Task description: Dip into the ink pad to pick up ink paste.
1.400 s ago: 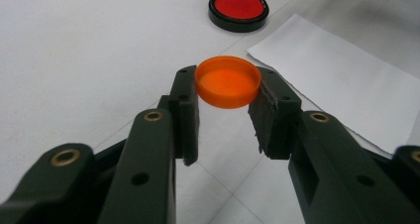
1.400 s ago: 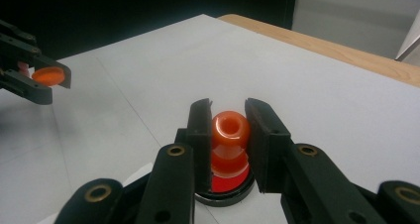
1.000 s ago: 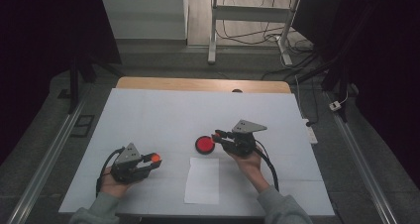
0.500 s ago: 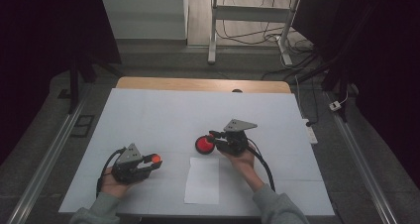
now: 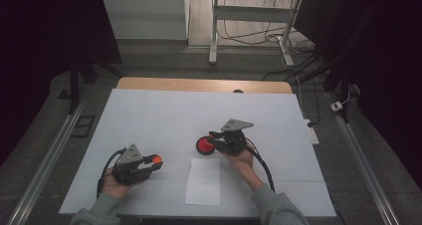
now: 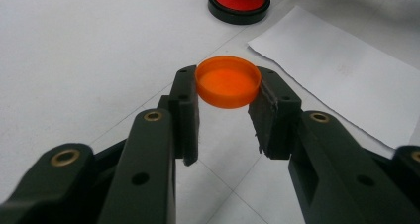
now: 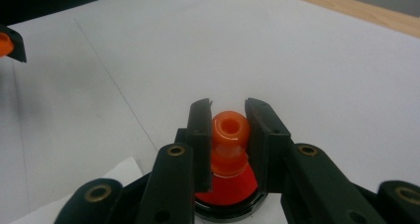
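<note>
Dim room; grey floor [image 5: 164, 60], metal table legs [image 5: 215, 31], cables [image 5: 249, 33], white-covered table [image 5: 164, 115].

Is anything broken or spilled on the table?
No. The orange cap sits neatly in the left gripper, the right gripper holds the orange nozzle on its red base, and the paper sheet lies flat.

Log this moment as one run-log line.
left gripper: shut on orange cap | right gripper: shut on orange nozzle above red base | paper sheet: between hands

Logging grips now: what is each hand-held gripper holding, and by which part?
Left hand-held gripper: orange cap, clamped across its rim. Right hand-held gripper: orange spout above a red, black-rimmed base, gripped at its sides.
</note>
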Demonstrator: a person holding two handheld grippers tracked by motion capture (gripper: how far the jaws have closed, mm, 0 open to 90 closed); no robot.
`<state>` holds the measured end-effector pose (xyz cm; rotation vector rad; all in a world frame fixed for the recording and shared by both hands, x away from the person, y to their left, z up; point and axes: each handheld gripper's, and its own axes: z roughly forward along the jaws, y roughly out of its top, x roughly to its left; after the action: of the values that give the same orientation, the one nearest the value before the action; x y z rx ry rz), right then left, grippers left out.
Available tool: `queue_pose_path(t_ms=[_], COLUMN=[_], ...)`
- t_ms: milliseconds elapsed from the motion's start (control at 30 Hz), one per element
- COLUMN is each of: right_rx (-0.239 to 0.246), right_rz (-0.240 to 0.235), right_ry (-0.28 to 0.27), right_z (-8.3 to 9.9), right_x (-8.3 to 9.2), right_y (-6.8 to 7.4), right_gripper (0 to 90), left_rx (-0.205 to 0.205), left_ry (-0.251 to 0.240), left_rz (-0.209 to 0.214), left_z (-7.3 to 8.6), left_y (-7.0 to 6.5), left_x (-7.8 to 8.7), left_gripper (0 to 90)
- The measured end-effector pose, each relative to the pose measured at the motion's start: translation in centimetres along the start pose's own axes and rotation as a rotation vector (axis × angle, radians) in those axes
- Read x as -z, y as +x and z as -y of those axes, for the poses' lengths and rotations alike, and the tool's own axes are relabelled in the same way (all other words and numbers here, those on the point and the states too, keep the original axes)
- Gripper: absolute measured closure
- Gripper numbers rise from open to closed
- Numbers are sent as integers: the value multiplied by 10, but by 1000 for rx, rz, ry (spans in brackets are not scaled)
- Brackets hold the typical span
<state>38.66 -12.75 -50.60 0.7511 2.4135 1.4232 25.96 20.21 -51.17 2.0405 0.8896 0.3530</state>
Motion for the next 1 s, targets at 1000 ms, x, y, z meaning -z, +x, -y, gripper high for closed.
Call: queue_pose_path(t_ms=[1000], right_rx=[60], right_rz=[5], right_ry=[73], right_z=[9], right_x=[-19], right_y=[2], right_gripper=[724], left_rx=[6], left_ry=[3], left_rz=[0], left_z=[1], left_y=[0], left_x=[1], left_gripper=[647])
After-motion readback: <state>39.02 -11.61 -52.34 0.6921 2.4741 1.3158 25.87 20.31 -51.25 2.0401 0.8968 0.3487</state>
